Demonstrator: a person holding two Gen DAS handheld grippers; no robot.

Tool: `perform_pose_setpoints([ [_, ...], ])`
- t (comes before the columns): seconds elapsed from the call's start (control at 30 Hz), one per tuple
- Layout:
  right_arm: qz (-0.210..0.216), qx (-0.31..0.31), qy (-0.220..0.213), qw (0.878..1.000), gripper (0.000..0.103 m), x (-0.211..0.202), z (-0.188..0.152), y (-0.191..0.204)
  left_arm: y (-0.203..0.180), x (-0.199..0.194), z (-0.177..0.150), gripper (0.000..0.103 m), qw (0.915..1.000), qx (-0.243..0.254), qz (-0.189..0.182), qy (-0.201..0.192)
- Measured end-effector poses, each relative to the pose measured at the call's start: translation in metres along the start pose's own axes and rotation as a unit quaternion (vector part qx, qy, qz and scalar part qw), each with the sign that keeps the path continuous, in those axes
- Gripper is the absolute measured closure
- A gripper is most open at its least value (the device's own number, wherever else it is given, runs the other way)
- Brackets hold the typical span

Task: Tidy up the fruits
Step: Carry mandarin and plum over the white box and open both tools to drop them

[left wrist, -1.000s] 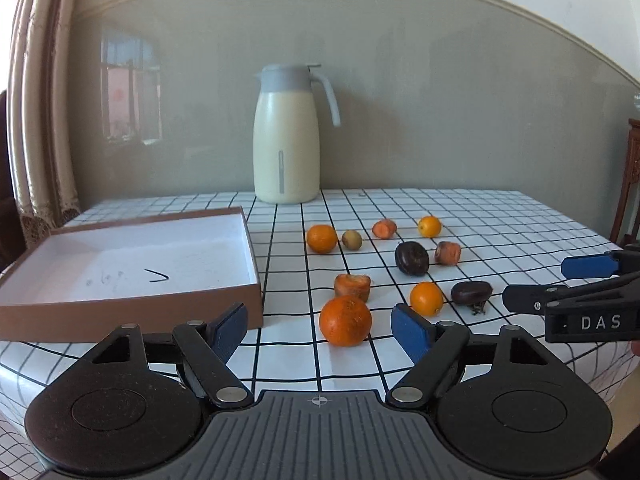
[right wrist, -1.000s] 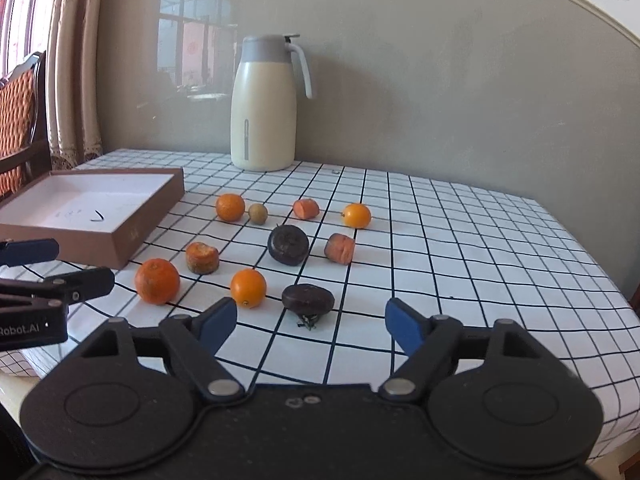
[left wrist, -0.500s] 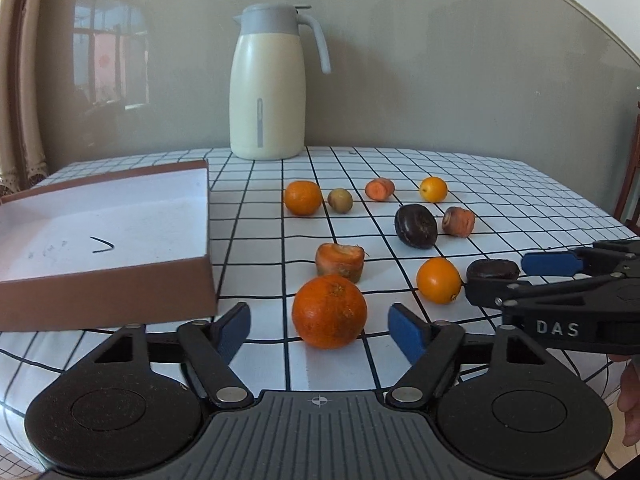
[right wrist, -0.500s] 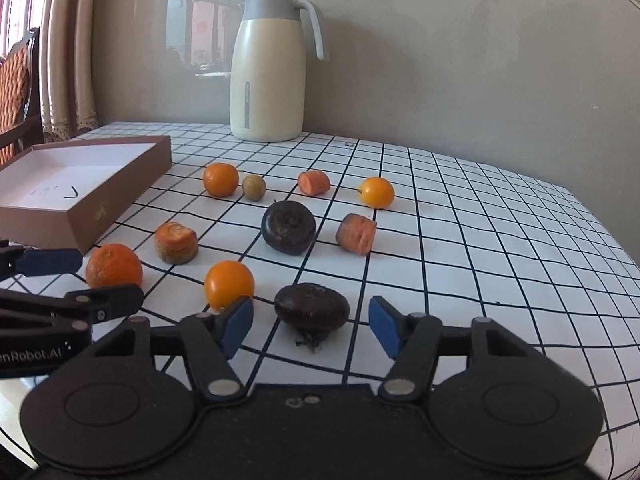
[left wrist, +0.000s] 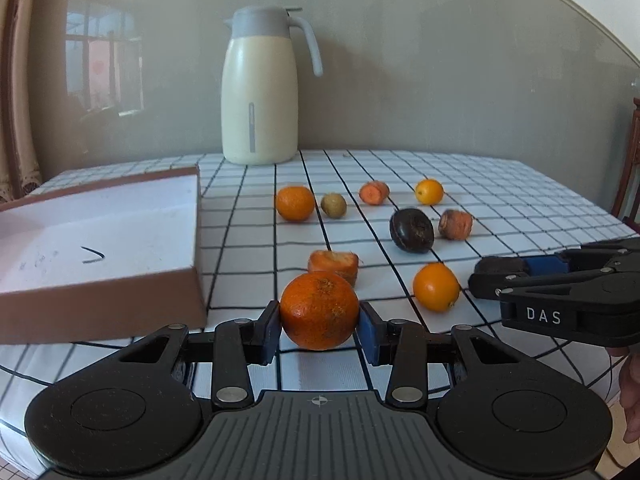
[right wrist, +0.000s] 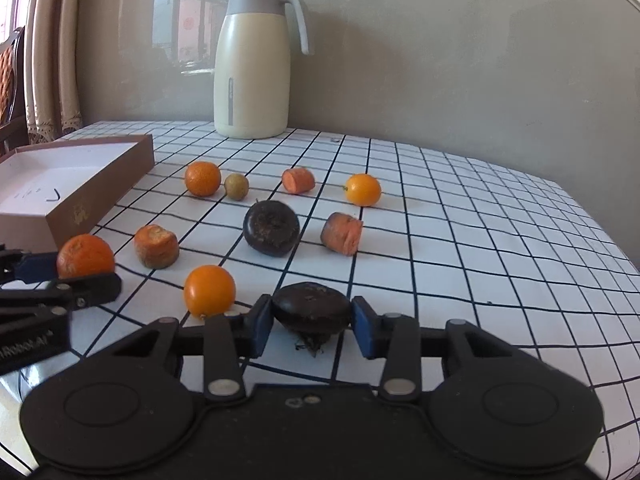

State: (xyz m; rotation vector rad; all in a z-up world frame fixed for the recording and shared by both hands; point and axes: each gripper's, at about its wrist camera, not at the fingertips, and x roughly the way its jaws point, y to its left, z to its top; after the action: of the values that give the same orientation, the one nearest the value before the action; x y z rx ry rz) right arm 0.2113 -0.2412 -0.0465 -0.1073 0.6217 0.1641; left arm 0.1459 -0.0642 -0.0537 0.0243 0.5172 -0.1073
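Observation:
A large orange [left wrist: 319, 310] sits on the checked tablecloth between the blue pads of my left gripper [left wrist: 319, 332]; the jaws are closing and both pads touch its sides. In the right wrist view, my right gripper [right wrist: 310, 324] is closing too, its pads against a flat dark fruit [right wrist: 311, 310] that rests on the cloth. Each gripper shows in the other's view: the right gripper [left wrist: 502, 276] at the right edge, the left gripper [right wrist: 76, 276] at the left with the large orange [right wrist: 86, 254]. A shallow brown box [left wrist: 100, 300] with a white inside lies to the left.
Loose on the cloth are a small orange fruit [left wrist: 436, 286], a carrot chunk [left wrist: 333, 266], a round dark fruit [left wrist: 412, 230], another carrot piece [left wrist: 455, 224] and several more fruits behind. A cream jug [left wrist: 260, 92] stands at the back. A chair [right wrist: 10, 80] is far left.
Both grippers moved forward and down to the fruits, then their jaws narrowed: the left around the large orange, the right around the flat dark fruit.

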Motion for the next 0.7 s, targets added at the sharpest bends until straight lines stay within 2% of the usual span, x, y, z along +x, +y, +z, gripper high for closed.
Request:
perform_pose_setpoints([
  [0.27,0.025,0.010,-0.049,0.998,0.069,-0.022,0.018,0.017,0.033,-0.037,0.012,0.062,0.9986,-0.009,0.026,-0.044],
  [0.5,0.078,-0.020,-0.088,0.993,0.069,-0.033,0.042,0.063,0.086,-0.065,0.017,0.062,0.9943,-0.028,0.078,-0.068],
  [0.7,0.127,-0.049,-0.122,0.983,0.069,-0.035,0.063,0.111,0.134,-0.086,0.016,0.062,0.9875,-0.045,0.127,-0.082],
])
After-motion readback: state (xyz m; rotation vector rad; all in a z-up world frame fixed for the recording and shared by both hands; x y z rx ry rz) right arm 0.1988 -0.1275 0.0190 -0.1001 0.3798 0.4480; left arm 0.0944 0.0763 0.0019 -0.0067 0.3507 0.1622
